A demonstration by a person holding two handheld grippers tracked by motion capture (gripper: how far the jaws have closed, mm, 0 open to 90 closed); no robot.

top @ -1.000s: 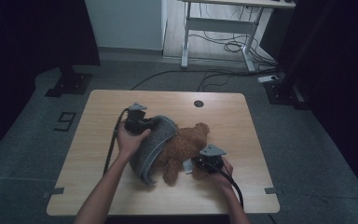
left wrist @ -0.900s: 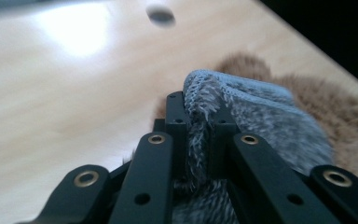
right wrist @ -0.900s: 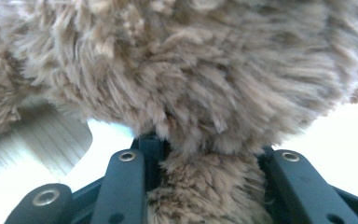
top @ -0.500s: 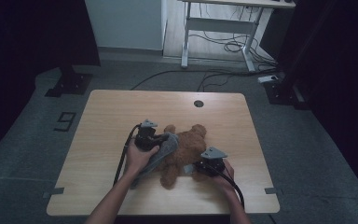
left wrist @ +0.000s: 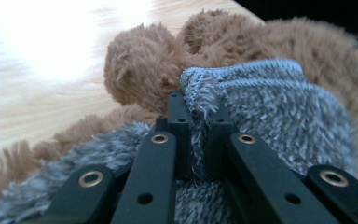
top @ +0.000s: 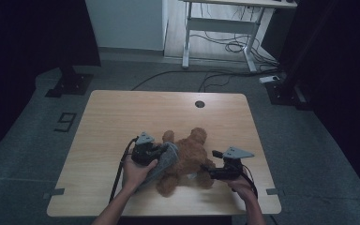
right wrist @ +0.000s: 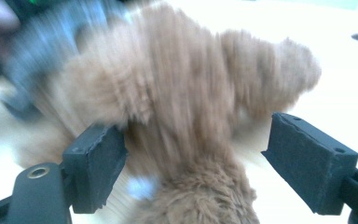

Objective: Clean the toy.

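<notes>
Dark curtains and a grey floor ring the pale wooden table (top: 122,117), and the brown teddy bear (top: 187,157) lies at about 6 o'clock from the table's middle, near your edge. Your left claw (top: 161,152) is clamped on the rim of the grey knitted garment (top: 166,161), which drapes over the bear at the bear's 9 o'clock. Your right claw (top: 206,172), at the bear's 4 o'clock, has just been opening; its jaws now stand wide with a furry limb between them, unpressed.

Keep the knit rim pinched firmly and draw it along the body slowly, steadying the bear with the right claw before you pull.

From the left claw's camera you see the knit (left wrist: 261,107) nipped between the pads; the high view cannot resolve that.
</notes>
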